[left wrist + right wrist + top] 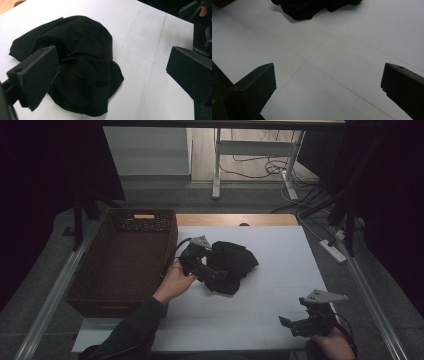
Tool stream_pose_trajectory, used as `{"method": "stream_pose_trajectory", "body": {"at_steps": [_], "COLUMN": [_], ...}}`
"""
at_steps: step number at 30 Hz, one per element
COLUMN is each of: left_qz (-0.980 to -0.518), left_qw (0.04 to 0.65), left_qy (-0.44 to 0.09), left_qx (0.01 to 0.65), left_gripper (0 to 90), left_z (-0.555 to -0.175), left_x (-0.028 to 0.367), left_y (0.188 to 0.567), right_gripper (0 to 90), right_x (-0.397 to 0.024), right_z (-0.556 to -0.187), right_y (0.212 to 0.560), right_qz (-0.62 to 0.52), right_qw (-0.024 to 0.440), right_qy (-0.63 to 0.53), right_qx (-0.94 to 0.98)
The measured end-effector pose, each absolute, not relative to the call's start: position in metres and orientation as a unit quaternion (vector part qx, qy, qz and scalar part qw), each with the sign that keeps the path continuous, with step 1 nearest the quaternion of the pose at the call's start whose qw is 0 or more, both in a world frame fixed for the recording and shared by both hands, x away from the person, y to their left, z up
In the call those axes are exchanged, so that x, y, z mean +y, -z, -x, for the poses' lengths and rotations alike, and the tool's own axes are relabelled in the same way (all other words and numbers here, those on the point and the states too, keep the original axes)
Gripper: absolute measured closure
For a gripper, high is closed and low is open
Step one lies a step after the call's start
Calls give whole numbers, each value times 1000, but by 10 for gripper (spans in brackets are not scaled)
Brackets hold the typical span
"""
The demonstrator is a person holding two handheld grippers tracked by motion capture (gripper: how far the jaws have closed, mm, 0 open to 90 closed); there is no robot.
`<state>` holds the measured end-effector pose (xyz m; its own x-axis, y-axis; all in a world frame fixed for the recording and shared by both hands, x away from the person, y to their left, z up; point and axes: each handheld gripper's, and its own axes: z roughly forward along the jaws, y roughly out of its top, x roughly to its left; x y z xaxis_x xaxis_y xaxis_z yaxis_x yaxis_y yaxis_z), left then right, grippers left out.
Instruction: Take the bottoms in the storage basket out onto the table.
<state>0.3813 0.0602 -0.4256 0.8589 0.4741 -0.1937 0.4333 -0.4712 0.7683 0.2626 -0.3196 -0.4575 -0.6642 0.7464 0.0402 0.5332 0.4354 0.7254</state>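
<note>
Hovering wide open over the crumpled black cloth (75, 72) mid-counter beside the basket (120, 265), the left gripper (212, 272) risked pinching one loose fold; the right gripper (295, 324) waited empty, agape.

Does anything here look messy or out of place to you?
Only the black cloth: it lies crumpled in a heap on the white table, beside the basket rather than in it. The left tool is open right at it. Nothing looks spilled or broken.
</note>
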Motion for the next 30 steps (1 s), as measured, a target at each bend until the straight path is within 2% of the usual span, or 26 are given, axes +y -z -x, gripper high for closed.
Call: {"method": "stream_pose_trajectory", "body": {"at_steps": [30], "left_qz": [-844], "left_qw": [462], "left_qy": [-17], "left_qx": [272], "left_gripper": [0], "left_z": [-357], "left_x": [94], "left_y": [415], "right_gripper": [3], "right_x": [-320], "right_z": [-263], "right_y": [457], "right_qz": [-385], "right_qw": [144], "right_qy": [-372], "right_qx": [832]}}
